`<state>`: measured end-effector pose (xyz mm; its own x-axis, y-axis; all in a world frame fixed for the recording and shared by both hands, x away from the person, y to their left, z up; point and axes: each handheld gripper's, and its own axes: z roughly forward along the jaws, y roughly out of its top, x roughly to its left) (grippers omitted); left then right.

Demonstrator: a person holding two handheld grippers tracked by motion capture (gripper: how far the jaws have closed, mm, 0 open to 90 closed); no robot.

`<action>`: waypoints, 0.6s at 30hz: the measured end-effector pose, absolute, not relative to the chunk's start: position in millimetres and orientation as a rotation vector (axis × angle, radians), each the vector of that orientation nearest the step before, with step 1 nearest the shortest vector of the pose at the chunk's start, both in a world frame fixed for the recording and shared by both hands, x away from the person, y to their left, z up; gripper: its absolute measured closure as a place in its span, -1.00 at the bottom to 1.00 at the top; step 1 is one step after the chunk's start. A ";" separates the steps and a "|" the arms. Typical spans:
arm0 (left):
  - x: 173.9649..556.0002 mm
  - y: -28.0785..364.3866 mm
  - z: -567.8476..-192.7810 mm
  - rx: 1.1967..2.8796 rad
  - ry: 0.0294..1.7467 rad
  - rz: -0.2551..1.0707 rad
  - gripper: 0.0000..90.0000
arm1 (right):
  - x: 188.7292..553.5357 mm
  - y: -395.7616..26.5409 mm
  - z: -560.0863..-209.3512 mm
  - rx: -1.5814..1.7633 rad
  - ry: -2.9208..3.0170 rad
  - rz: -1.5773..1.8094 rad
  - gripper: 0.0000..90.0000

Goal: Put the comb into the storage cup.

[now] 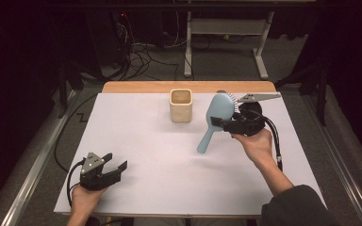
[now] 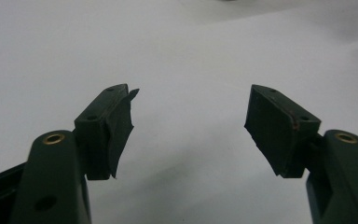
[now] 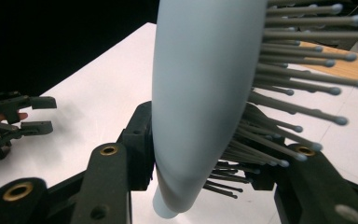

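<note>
A light blue hairbrush [image 1: 214, 117] hangs above the white table, its handle slanting down to the left. My right gripper [image 1: 227, 124] is shut on the lower part of its head, one jaw on the smooth back and the other among the grey bristles. In the right gripper view the hairbrush [image 3: 200, 93] rises between the jaws, bristles pointing right. A cream square cup [image 1: 180, 105] stands upright at the back middle of the table, left of the brush. My left gripper [image 1: 115, 162] rests at the front left, open, with nothing between its fingers [image 2: 112, 128].
A white sheet [image 1: 160, 155] covers the table, with a wooden edge [image 1: 188, 86] at the back. Beyond it are a grey desk frame [image 1: 226, 28] and cables on the dark floor. The left gripper [image 3: 32, 114] is far off in the right gripper view.
</note>
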<state>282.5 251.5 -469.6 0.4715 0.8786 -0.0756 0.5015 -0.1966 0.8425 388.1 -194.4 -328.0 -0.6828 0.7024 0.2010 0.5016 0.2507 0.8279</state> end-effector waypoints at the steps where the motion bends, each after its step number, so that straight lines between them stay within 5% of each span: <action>1: 282.5 251.6 -469.6 1.850 1.161 0.546 -0.29 | 388.5 -193.9 -327.3 1.133 2.309 1.404 0.20; 18: 282.8 252.5 -469.8 1.851 1.167 0.542 -0.28 | 400.5 -186.1 -316.7 1.120 2.297 1.393 0.20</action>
